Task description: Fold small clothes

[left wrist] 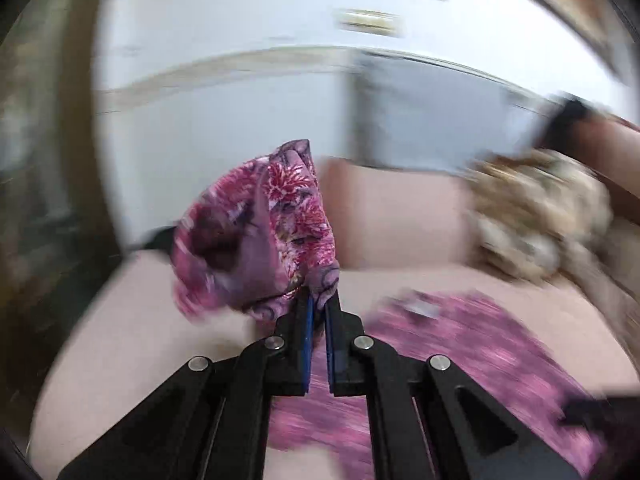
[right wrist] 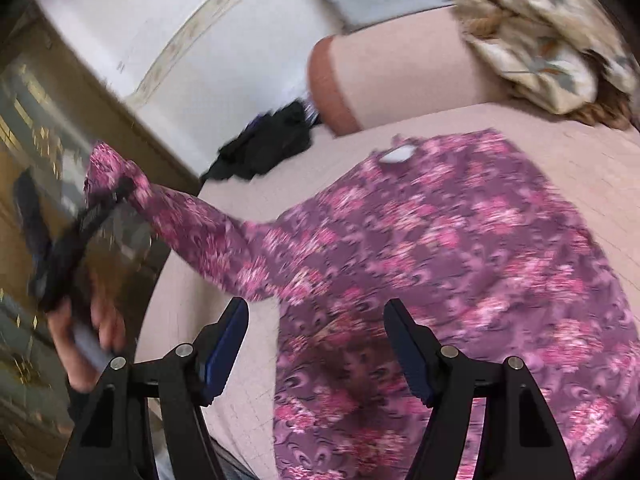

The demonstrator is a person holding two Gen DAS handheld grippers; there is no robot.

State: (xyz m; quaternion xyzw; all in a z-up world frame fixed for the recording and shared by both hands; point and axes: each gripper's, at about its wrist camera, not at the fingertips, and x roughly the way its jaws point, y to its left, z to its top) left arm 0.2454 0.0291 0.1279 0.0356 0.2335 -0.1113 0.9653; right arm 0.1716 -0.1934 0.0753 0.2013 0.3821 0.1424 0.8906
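Observation:
A purple-pink floral garment [right wrist: 440,260] lies spread on the pink bed [right wrist: 580,152], its white neck label [right wrist: 396,155] toward the pillow. My left gripper [left wrist: 318,300] is shut on the end of one sleeve [left wrist: 264,232], which bunches up above the fingertips. In the right wrist view that sleeve [right wrist: 192,220] is stretched out to the left, off the bed's edge, with the left gripper [right wrist: 116,192] and the hand [right wrist: 92,332] holding it. My right gripper [right wrist: 316,312] hovers open over the garment's lower part, with cloth below the gap and its pads not pressing on it.
A pink pillow [right wrist: 400,80] lies at the head of the bed, with a beige patterned cloth heap [right wrist: 552,40] beside it. A black item [right wrist: 268,148] sits at the bed's far corner by the white wall. A brown cabinet [right wrist: 40,160] stands left of the bed.

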